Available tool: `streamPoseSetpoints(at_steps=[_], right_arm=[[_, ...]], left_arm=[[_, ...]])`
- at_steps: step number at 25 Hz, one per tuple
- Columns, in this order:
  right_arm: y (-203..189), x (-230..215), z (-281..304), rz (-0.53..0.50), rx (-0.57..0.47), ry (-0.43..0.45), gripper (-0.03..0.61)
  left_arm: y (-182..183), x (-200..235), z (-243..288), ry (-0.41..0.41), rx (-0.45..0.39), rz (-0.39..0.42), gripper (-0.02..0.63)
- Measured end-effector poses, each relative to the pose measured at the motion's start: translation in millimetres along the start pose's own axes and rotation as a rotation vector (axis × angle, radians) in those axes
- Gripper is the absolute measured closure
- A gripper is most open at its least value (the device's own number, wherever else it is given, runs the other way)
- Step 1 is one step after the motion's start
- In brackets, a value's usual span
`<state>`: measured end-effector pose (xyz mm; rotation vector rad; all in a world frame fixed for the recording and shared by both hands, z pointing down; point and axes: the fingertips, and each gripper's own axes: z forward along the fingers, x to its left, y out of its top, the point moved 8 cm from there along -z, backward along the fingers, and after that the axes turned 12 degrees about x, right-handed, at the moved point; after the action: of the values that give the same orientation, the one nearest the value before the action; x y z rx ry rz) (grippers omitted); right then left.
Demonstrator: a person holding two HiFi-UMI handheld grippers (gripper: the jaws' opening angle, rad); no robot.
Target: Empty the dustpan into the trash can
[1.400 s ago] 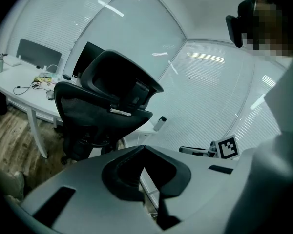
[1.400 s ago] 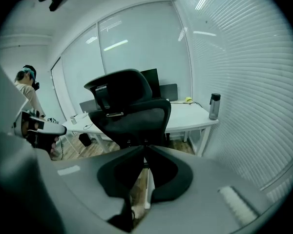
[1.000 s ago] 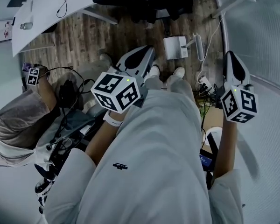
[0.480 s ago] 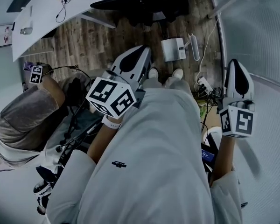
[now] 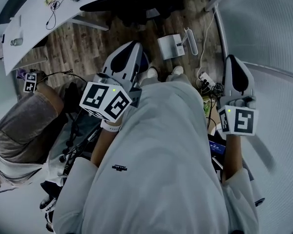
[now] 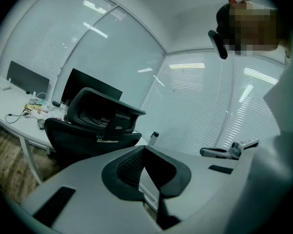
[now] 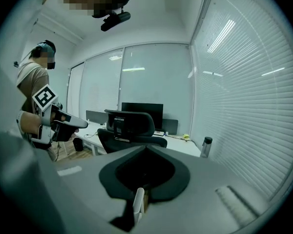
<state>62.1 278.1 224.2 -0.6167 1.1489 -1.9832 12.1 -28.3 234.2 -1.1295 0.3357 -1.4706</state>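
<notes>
The grey left gripper (image 5: 133, 47) and grey right gripper (image 5: 233, 60) have jaws pressed together, empty (both point ahead). The white boxy dustpan (image 5: 170, 46) sits on the wooden plank floor (image 5: 88, 43), beyond the person's white shoes (image 5: 175, 71).

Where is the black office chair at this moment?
In the head view the black office chair is at the top centre, drawn up to the white desk, beyond the white box on the wooden floor.
</notes>
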Motion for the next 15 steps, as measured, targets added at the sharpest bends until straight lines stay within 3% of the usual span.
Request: streamPoseSetpoints(at_steps=[15], right_arm=[[10.1, 27.6, 24.8, -0.04, 0.035, 0.089, 0.566]], left_arm=[[0.7, 4.4, 2.1, -0.012, 0.008, 0.018, 0.607]])
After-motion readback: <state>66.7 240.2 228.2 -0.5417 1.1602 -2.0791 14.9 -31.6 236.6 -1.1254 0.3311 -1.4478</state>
